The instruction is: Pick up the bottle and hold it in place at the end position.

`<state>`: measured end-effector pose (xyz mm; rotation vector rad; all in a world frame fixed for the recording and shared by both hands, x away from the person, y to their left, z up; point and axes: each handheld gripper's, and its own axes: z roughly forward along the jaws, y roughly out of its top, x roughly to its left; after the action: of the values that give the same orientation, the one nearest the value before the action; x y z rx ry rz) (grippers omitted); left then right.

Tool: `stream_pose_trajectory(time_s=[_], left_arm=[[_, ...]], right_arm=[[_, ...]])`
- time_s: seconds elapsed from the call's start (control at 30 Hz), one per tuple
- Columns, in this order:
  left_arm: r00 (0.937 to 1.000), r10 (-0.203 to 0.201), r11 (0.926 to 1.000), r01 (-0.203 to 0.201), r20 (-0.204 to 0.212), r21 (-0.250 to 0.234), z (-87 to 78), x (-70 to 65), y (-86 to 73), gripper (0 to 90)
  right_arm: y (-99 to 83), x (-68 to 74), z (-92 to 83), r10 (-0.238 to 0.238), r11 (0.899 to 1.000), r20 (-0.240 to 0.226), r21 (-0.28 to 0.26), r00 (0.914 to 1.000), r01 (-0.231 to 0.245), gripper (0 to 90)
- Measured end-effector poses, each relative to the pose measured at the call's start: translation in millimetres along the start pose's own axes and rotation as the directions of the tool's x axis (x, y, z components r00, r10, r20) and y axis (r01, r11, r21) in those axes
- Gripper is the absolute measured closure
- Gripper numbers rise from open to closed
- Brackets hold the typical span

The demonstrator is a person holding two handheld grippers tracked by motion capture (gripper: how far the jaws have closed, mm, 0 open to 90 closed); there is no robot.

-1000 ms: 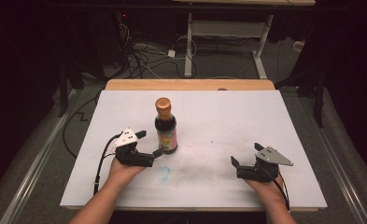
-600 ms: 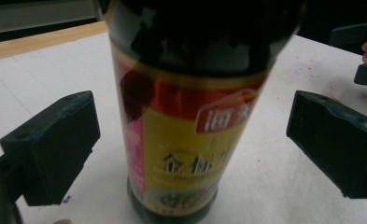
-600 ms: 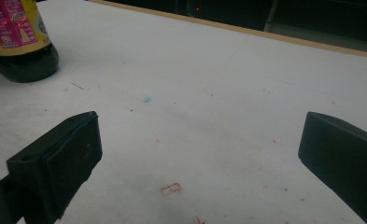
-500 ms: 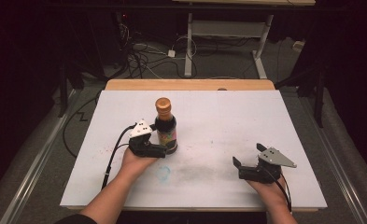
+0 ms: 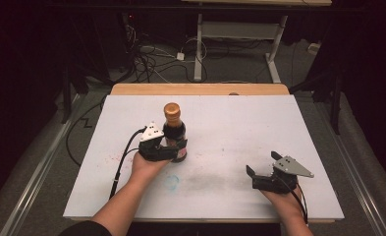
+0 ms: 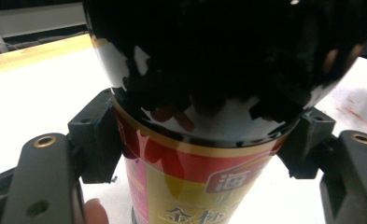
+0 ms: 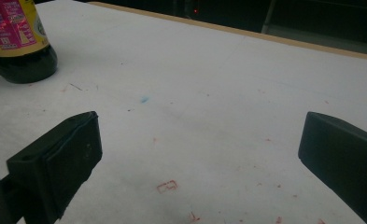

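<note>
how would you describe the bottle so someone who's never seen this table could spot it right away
Start at the white table with the wooden strip along its far edge. Left of its middle stands a dark glass bottle, upright, with the left gripper closed on its lower body. Its amber cap and red and gold label mark it out: it is the one thing standing on the table, while the right gripper sits apart, jaws open.

Dark room, cables [image 5: 149, 61] on floor [image 5: 239, 69]

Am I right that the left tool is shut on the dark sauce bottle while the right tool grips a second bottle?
Not quite. The left tool has just been closing and is shut on the sauce bottle, but the right tool stands open with nothing between its jaws, as the right gripper view shows.
</note>
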<state>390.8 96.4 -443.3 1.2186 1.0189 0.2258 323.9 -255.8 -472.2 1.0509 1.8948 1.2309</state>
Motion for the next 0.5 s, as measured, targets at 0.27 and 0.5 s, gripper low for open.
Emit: stream_pose_trajectory(time_s=[0.27, 0.5], left_arm=[[0.9992, 0.039, 0.9992, -0.039, -0.008, -0.009, -0.4, -1.8, -1.8, 28.4], [0.9991, 0.038, 0.9992, -0.039, -0.016, -0.012, 1.4, -2.8, -0.8, 28.8]], right_arm=[[0.0, -0.8, -0.6, 0.009, 1.0, -0.002, -0.003, 1.0, -0.009, 0.2], [-0.1, -2.8, -1.5, 0.018, 1.0, 0.001, -0.01, 0.9998, -0.018, 0.2]])
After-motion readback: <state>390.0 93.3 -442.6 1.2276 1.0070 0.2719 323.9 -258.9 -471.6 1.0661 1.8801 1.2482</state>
